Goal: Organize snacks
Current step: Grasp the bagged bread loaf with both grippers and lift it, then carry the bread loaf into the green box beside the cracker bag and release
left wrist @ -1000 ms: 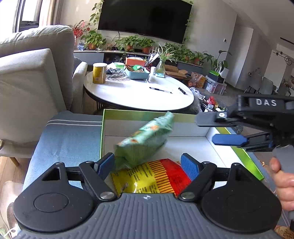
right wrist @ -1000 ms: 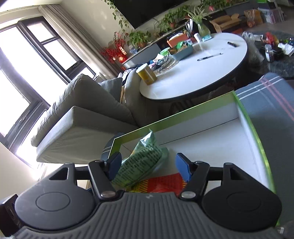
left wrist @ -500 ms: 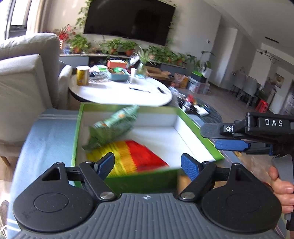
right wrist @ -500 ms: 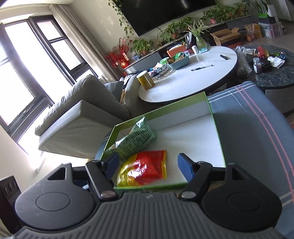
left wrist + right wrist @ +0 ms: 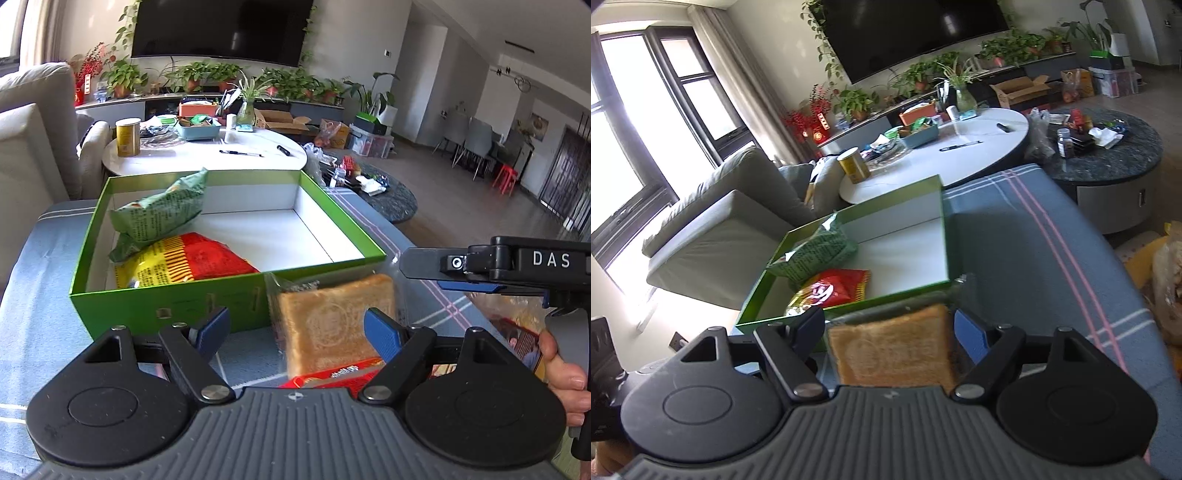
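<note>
Snacks sit sorted in the green box (image 5: 229,302): green bag (image 5: 162,214) atop red bag (image 5: 192,262). Your left tongs (image 5: 297,328) and right tongs (image 5: 888,326), jaws just widened, stand open, framing the wrapped toast (image 5: 894,350) at the box's near wall, likely next.

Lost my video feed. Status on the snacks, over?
Left gripper and right gripper open, nothing held. Green bag and red bag in the green box. Wrapped toast outside, against its front wall. Nothing blocking.
</note>
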The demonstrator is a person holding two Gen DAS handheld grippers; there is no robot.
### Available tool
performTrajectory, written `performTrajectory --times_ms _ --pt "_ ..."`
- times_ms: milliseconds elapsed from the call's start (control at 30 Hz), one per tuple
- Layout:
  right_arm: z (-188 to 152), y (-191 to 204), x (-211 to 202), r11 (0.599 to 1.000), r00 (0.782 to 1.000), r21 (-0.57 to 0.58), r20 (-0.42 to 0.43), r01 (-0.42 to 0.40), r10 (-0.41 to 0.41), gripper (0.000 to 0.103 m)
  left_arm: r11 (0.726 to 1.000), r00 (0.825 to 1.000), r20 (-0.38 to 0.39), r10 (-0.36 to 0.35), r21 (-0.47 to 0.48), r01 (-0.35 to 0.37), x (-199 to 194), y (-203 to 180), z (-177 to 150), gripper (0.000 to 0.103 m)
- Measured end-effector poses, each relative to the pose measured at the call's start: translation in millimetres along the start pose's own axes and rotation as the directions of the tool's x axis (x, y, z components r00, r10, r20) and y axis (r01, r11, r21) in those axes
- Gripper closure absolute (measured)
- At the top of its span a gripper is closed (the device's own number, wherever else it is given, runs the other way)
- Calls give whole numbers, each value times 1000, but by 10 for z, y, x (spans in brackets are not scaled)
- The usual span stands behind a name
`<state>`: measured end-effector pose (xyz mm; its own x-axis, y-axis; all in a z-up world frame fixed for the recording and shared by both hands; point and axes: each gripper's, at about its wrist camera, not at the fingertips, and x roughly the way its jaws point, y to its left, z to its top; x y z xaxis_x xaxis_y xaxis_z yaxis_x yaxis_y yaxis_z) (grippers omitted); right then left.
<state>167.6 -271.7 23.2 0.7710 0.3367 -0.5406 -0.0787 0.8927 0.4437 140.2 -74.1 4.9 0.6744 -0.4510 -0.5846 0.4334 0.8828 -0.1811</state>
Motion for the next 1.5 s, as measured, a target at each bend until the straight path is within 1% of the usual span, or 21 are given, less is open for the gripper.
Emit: performTrajectory --times_ms 167,400,667,867,1000,1100,1333,1433,1500 --pt "-42 -105 -17 1000 1000 3 2 24 -24 26 1000 1000 -17 0 17 0 51 -106 -33 25" --pt "-119 -164 18 999 999 -26 -12 39 -39 26 1000 999 -43 7 30 -6 136 -162 -51 25" --pt "-183 -276 54 999 998 -5 -35 54 -54 26 999 997 -71 8 36 -5 204 -211 -82 25" --pt "-214 -302 160 999 996 -1 -78 48 -48 26 1000 995 -96 15 16 -14 303 -174 -78 25" --pt "-222 -311 241 999 994 5 -100 48 -47 26 999 993 -112 30 19 -28 375 -162 -73 25" --pt "-222 -315 280 999 993 12 -105 50 -48 25 999 992 -120 41 27 -38 415 -172 -74 25" --pt "-203 -328 332 999 993 29 -112 32 -28 25 998 989 -140 40 43 -35 511 -229 -72 25" --pt "-191 -303 362 999 993 30 -115 20 -17 25 998 988 -149 37 51 -30 556 -267 -74 25" --pt "-189 -272 378 1000 992 16 -125 3 -1 25 997 988 -149 48 60 -39 569 -299 -78 26"
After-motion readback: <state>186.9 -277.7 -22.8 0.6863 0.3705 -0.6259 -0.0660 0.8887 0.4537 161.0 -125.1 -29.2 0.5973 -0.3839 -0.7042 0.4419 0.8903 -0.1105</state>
